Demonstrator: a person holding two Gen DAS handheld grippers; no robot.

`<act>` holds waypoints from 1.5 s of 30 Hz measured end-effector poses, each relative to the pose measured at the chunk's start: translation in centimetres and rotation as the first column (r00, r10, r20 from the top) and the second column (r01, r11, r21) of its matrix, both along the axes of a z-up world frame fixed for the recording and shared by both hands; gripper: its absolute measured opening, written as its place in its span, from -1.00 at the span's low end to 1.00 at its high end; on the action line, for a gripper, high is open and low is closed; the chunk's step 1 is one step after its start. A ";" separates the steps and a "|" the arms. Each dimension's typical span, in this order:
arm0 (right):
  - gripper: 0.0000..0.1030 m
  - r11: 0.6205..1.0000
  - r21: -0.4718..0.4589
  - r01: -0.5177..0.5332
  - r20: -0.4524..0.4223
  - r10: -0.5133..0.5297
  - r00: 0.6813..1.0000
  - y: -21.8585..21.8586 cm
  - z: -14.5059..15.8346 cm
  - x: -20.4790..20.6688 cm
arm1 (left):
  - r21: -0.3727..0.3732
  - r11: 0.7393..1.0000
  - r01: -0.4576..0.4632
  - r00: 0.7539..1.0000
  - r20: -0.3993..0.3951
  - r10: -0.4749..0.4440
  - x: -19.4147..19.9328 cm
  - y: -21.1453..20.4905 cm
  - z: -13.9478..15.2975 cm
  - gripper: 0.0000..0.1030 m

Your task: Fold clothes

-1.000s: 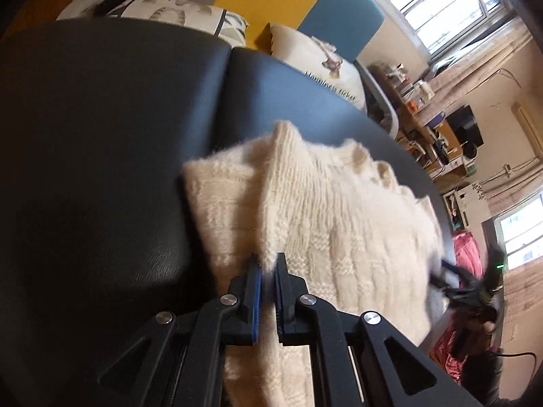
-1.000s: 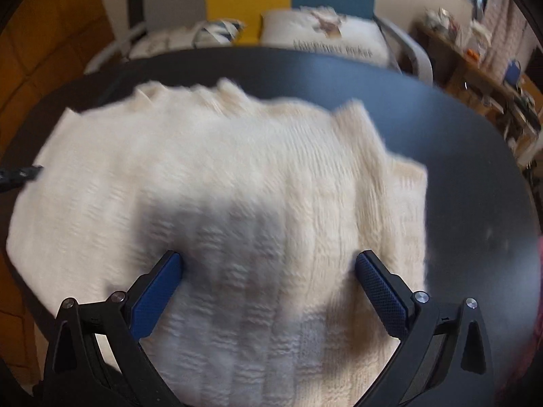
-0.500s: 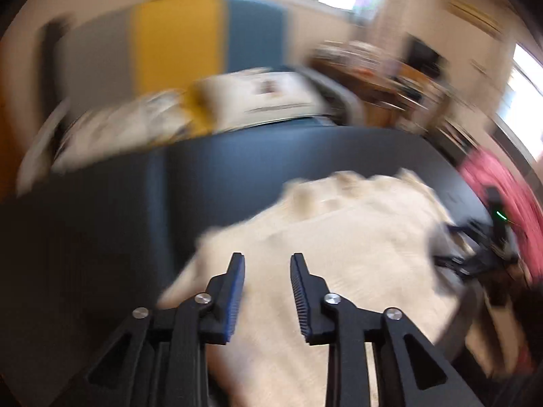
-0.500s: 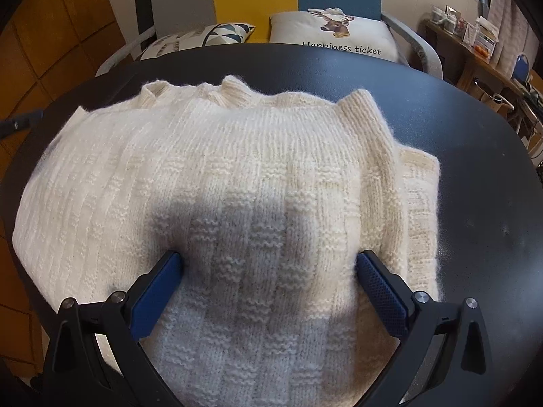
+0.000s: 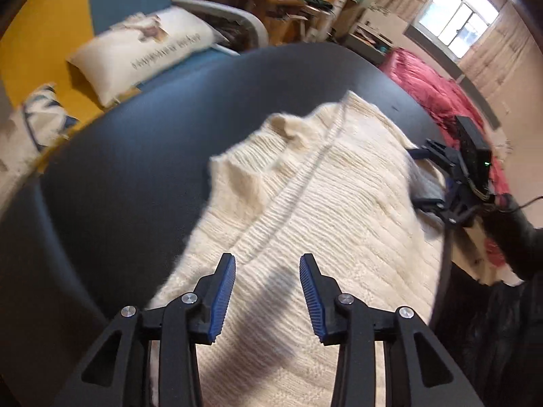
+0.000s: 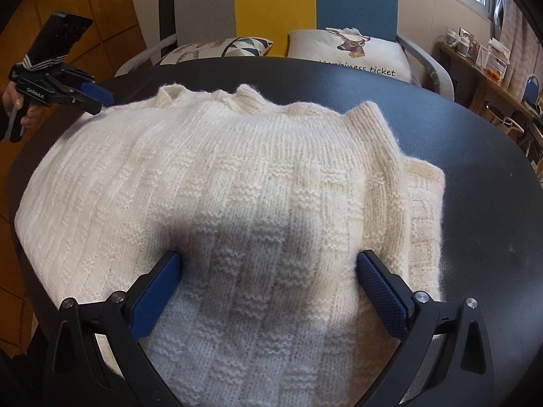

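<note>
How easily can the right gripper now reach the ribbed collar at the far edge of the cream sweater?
Probably yes. The right gripper is open over the sweater, and nothing lies between it and the collar. The left gripper hangs off to the side.

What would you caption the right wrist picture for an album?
Open right gripper hovering over a cream knit sweater folded on a dark round table.

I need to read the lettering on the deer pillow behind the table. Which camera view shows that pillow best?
The right wrist view: the deer pillow faces the camera, sharp, with the deer print and "ticket" readable; the table edge cuts off the first word. The left wrist view shows it tilted and motion-blurred, lettering unreadable.
</note>
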State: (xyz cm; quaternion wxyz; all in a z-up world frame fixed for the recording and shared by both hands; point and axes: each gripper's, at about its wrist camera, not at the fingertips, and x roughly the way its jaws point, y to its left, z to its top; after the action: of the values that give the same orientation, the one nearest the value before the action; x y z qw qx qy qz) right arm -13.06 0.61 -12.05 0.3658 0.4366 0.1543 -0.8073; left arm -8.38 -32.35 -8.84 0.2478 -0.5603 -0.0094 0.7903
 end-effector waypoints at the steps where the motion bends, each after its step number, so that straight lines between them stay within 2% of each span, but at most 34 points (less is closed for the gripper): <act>1: 1.00 1.000 -0.001 0.001 -0.003 -0.001 1.000 0.0 0.0 0.0 | 0.004 1.000 0.009 1.000 0.010 -0.009 -0.3 -0.1 -0.2 -0.17; 7: 1.00 1.000 0.000 -0.002 -0.008 0.002 1.000 0.1 -0.1 0.0 | 0.033 0.997 0.065 0.996 0.063 -0.067 -1.7 0.4 -1.9 -0.14; 10: 1.00 1.000 0.004 -0.003 -0.012 0.003 1.000 0.1 -0.1 0.0 | 0.085 0.992 0.092 0.993 0.068 -0.098 -1.3 0.8 -1.9 -0.24; 12: 1.00 1.000 0.005 -0.003 -0.016 0.003 1.000 0.1 -0.2 0.1 | 0.071 0.992 0.108 0.993 0.035 -0.111 -0.6 1.2 -1.5 -0.74; 13: 1.00 1.000 0.006 -0.002 -0.018 0.002 1.000 0.1 -0.2 0.1 | 0.056 0.993 0.105 0.994 0.012 -0.105 -0.3 1.5 -1.3 -0.85; 17: 1.00 1.000 0.017 0.005 -0.022 -0.005 1.000 0.0 -0.1 0.2 | 0.016 0.999 0.049 0.993 -0.104 -0.047 1.3 2.2 0.3 -0.92; 20: 1.00 0.999 0.046 0.017 -0.015 -0.017 1.000 -0.3 0.1 0.2 | 0.001 1.000 -0.005 0.980 -0.201 0.005 2.5 2.6 1.8 -0.93; 22: 1.00 0.997 0.080 0.022 -0.017 -0.021 1.000 -0.6 0.6 0.3 | 0.027 0.997 -0.073 0.955 -0.287 0.078 3.3 2.0 3.7 -0.93; 24: 1.00 0.995 0.088 0.037 -0.065 -0.031 0.997 -0.7 1.6 0.6 | 0.037 0.989 -0.141 0.936 -0.321 0.146 3.4 1.2 4.4 -0.93; 27: 1.00 0.996 0.082 0.038 -0.078 -0.031 0.996 -1.0 2.1 0.7 | -0.018 0.976 -0.215 0.940 -0.273 0.202 2.2 0.7 2.6 -0.92; 29: 1.00 0.996 0.087 0.037 -0.063 -0.032 0.998 -1.2 1.7 0.7 | -0.064 0.967 -0.245 0.951 -0.208 0.227 1.0 0.7 0.2 -0.92; 30: 1.00 0.995 0.090 0.040 -0.050 -0.035 0.998 -1.2 1.3 0.6 | -0.072 0.963 -0.261 0.954 -0.176 0.245 0.6 0.7 -1.1 -0.90; 33: 1.00 0.995 0.089 0.044 -0.033 -0.042 0.999 -1.2 0.9 0.6 | -0.043 0.950 -0.308 0.941 -0.163 0.298 0.6 0.3 -2.3 -0.81; 35: 1.00 0.996 0.073 0.045 -0.047 -0.042 0.998 -1.0 1.5 0.6 | -0.018 0.929 -0.369 0.916 -0.173 0.361 0.9 -0.4 -1.8 -0.60; 37: 1.00 0.997 0.055 0.045 -0.059 -0.042 0.997 -0.9 2.2 0.7 | -0.007 0.897 -0.442 0.880 -0.197 0.432 1.6 -1.2 -0.9 -0.49; 39: 1.00 1.000 -0.005 0.030 -0.032 -0.030 0.999 -1.4 2.7 0.6 | -0.006 0.862 -0.506 0.835 -0.254 0.488 3.0 -1.2 0.3 -0.47; 40: 1.00 0.999 -0.035 0.022 -0.019 -0.023 1.000 -1.6 3.0 0.5 | 0.020 0.850 -0.527 0.812 -0.284 0.510 4.0 -1.1 1.1 -0.47; 41: 1.00 0.998 -0.065 0.015 -0.006 -0.016 1.000 -1.8 3.3 0.5 | 0.049 0.847 -0.529 0.801 -0.301 0.517 4.8 -0.7 1.5 -0.45; 42: 1.00 0.995 -0.096 0.009 0.007 -0.008 1.000 -2.0 3.5 0.4 | 0.074 0.852 -0.518 0.802 -0.306 0.514 5.5 -0.3 1.5 -0.38; 43: 1.00 0.992 -0.124 0.003 0.024 0.000 1.000 -2.2 3.7 0.4 | 0.061 0.858 -0.510 0.809 -0.305 0.503 5.9 0.5 1.2 -0.37; 44: 1.00 0.991 -0.135 0.005 0.082 0.007 0.997 -2.5 2.9 -0.1 | 0.006 0.858 -0.514 0.819 -0.293 0.493 5.8 1.3 0.3 -0.37; 45: 1.00 0.992 -0.122 0.022 0.103 -0.009 0.995 -2.8 2.1 -0.5 | -0.053 0.850 -0.524 0.826 -0.275 0.492 5.6 1.8 -1.0 -0.36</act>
State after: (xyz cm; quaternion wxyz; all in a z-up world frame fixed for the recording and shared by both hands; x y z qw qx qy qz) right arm -13.51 -2.16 -9.99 0.3931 0.4552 0.0822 -0.7946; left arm -2.74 -30.58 -9.87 -0.0086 -0.4473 -0.0772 0.8910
